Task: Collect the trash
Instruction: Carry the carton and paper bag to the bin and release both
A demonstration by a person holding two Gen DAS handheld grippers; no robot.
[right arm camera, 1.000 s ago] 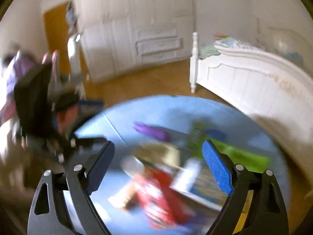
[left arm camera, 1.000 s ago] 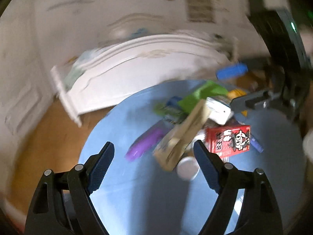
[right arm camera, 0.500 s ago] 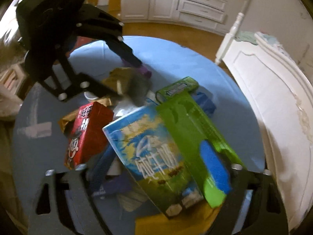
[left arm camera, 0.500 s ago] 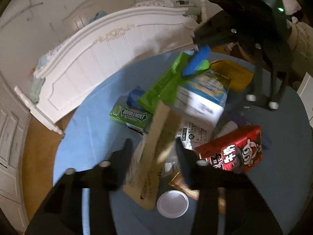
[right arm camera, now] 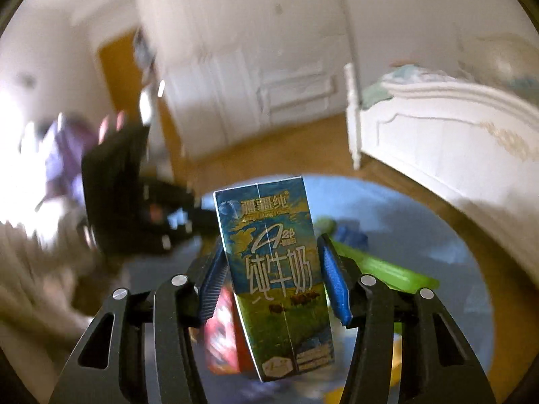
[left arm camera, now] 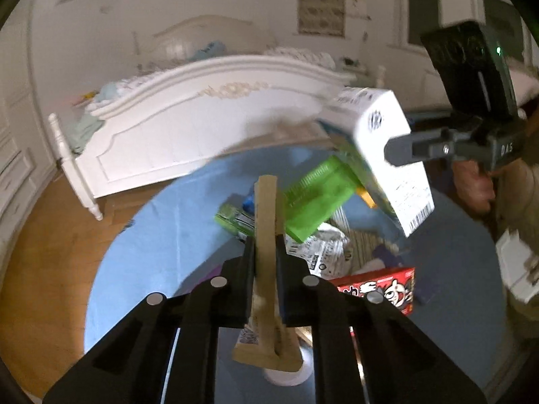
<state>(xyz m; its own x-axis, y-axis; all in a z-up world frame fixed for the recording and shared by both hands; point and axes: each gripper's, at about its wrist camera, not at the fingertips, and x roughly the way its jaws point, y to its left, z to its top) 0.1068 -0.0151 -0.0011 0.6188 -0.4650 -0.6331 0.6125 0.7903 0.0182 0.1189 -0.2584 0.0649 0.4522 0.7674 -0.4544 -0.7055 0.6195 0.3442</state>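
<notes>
Between the fingers of the left gripper [left arm camera: 264, 259], a flat tan cardboard piece [left arm camera: 266, 235] is being pinched on its edge, above the blue counter [left arm camera: 161, 245]. The right gripper [right arm camera: 274, 281] is closing its blue fingers [right arm camera: 333, 282] on a milk carton [right arm camera: 276, 269], which is standing upright between them, lifted over the trash. On the counter a green package [left arm camera: 316, 198], a red carton [left arm camera: 387, 289] and a white lid [left arm camera: 286, 375] are lying. Behind, a white bed [left arm camera: 188, 134] is standing.

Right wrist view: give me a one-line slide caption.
Right gripper closing on an upright blue-and-green milk carton above the trash-strewn blue table.
</notes>
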